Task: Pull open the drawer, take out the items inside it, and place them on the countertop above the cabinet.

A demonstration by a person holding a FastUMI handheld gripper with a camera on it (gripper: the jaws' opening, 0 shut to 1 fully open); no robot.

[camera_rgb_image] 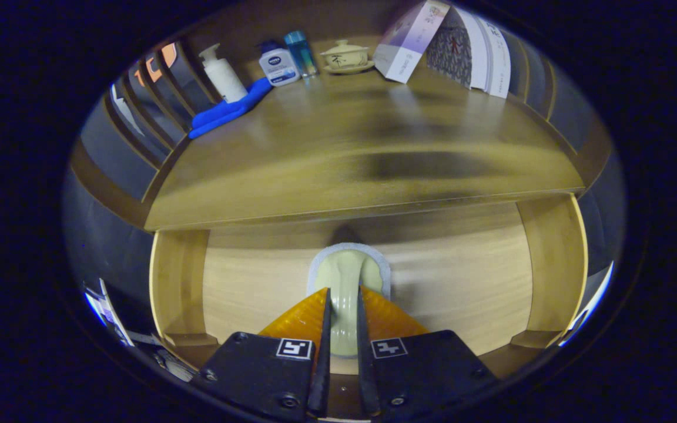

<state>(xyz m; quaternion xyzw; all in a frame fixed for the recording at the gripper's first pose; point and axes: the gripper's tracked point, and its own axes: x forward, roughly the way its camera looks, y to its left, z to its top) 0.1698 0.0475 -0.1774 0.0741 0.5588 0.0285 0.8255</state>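
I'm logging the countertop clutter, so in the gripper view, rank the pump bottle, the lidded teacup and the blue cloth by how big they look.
1. blue cloth
2. pump bottle
3. lidded teacup

All sit far beyond the gripper, whose jaws clamp a pale scrubber.

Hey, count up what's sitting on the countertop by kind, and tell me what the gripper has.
Bottles: 3 (pump bottle, lotion bottle, blue bottle)
Lidded cups: 1
Boxes: 1
Books: 1
Blue cloths: 1
Total: 7
The gripper is shut on a brush over the open drawer.
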